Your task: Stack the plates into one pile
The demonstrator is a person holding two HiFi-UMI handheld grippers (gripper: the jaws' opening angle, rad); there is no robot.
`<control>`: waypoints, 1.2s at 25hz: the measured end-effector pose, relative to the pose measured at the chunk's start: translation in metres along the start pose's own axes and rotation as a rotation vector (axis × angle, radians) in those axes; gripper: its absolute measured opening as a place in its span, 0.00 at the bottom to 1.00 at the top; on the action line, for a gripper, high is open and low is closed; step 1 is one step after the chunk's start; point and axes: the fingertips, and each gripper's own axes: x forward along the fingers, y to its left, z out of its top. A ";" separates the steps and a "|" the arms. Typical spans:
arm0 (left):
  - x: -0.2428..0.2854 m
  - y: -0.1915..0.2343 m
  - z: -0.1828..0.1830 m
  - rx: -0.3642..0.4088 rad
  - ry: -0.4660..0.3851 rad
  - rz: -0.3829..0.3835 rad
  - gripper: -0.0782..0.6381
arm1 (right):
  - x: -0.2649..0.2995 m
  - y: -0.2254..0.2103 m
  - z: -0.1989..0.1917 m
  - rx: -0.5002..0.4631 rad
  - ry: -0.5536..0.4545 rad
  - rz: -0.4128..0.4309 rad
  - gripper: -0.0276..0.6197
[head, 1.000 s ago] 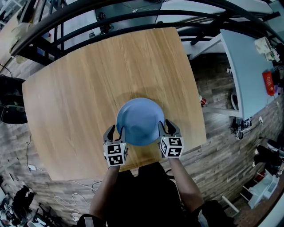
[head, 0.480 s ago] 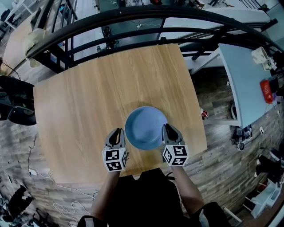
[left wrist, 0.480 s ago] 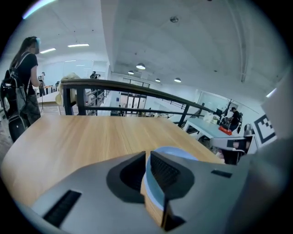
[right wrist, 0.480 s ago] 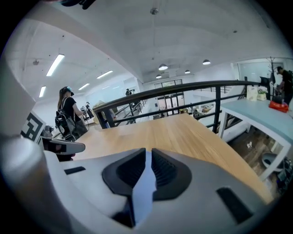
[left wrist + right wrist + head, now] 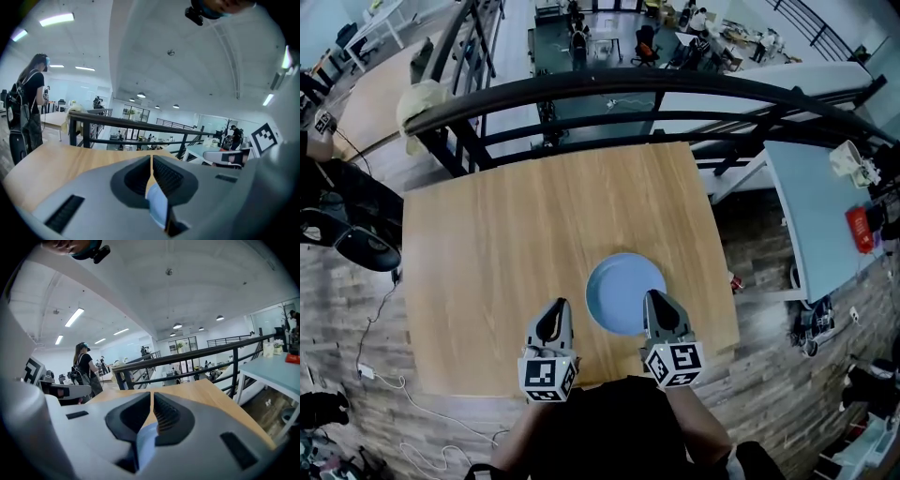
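Both pairs of jaws have just been closing and are now pinched together at the tips with nothing caught in them, same story for the left gripper (image 5: 561, 304) and the right gripper (image 5: 651, 297). The round light-blue plate (image 5: 624, 292) lies flat on the square pale wooden table (image 5: 506, 253), between the two grippers in the head view, close to the near edge. A black metal railing (image 5: 609, 86) runs past the far edge.
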 end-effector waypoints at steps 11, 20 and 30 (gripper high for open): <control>-0.058 -0.009 0.021 0.033 -0.084 -0.006 0.16 | -0.043 0.051 0.021 -0.071 -0.049 0.062 0.10; -0.067 -0.012 0.022 0.013 -0.108 -0.008 0.16 | -0.051 0.063 0.018 -0.076 -0.054 0.081 0.09; -0.059 -0.003 0.027 0.036 -0.113 0.020 0.16 | -0.047 0.063 0.019 -0.065 -0.051 0.076 0.09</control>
